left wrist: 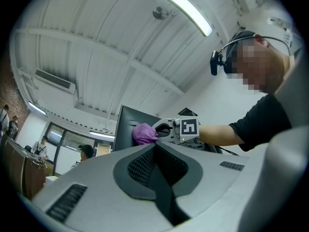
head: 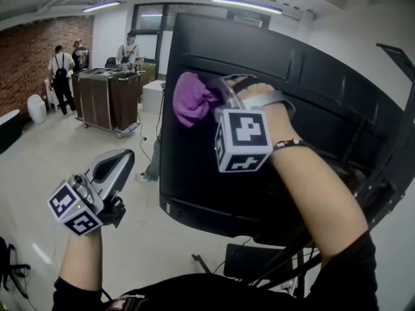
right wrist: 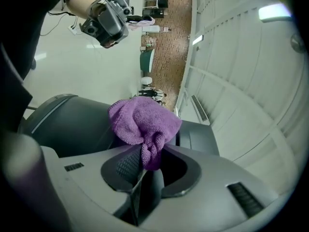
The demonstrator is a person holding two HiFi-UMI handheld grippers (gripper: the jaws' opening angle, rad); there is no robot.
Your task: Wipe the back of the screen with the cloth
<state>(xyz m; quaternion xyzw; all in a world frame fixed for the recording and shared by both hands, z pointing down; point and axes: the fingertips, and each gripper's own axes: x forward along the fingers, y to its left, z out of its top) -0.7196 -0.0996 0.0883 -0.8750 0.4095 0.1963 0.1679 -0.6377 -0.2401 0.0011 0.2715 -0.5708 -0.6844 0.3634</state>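
The left gripper (head: pixel 118 166) was held low, well apart from the screen (head: pixel 214 173), with its jaws pressed together on nothing. The right gripper (right wrist: pixel 145 164) pinched a fold of the purple cloth (right wrist: pixel 142 120). The rest of the cloth was bunched beyond the fingertips, at the screen's upper back near its left edge. A cart (head: pixel 107 99) stood beyond.

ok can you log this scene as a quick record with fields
right tool: shut on purple cloth
cloth position: against the upper back of the screen, near its left edge in the head view
left tool: shut, empty, held low, apart from the screen
background: people by a cart
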